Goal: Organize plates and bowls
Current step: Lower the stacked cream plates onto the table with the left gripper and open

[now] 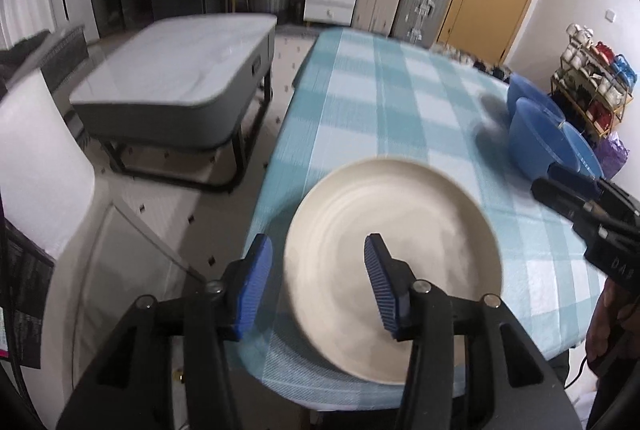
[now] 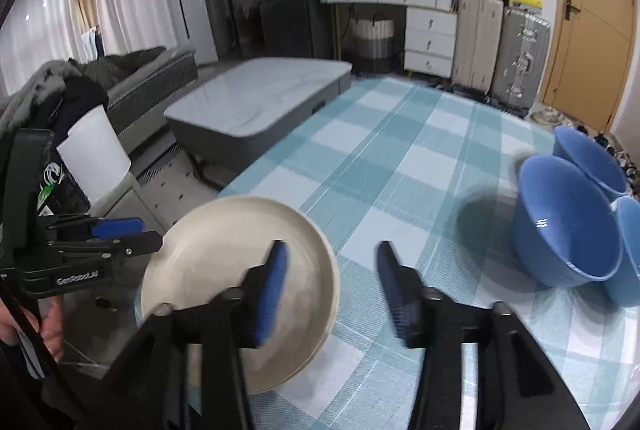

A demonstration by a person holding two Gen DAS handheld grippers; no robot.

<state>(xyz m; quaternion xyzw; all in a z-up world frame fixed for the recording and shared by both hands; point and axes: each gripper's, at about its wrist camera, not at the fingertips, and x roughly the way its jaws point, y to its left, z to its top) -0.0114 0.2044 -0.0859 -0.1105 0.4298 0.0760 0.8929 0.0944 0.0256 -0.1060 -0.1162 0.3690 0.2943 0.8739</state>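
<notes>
A cream plate (image 1: pixel 394 254) lies flat on the blue checked tablecloth (image 1: pixel 400 102) at the table's near left corner. My left gripper (image 1: pixel 318 270) hovers over the plate's left rim, jaws open, neither pad touching it. In the right wrist view the plate (image 2: pixel 224 270) is at lower left. My right gripper (image 2: pixel 334 282) is open above its right rim, with nothing gripped. Three blue bowls (image 2: pixel 568 226) stand close together at the table's right side, also visible as the blue bowls (image 1: pixel 536 138). Each view shows the other gripper: the right gripper (image 1: pixel 568 198) and the left gripper (image 2: pixel 120 234).
A grey low table (image 1: pixel 172 70) stands on the floor left of the table. A white cylinder-shaped object (image 2: pixel 96 158) is near the left table corner. Suitcases (image 2: pixel 520 62), a white drawer unit (image 2: pixel 430 42) and a wooden door (image 2: pixel 592 22) line the far wall. A small shelf (image 1: pixel 592 82) stands behind the bowls.
</notes>
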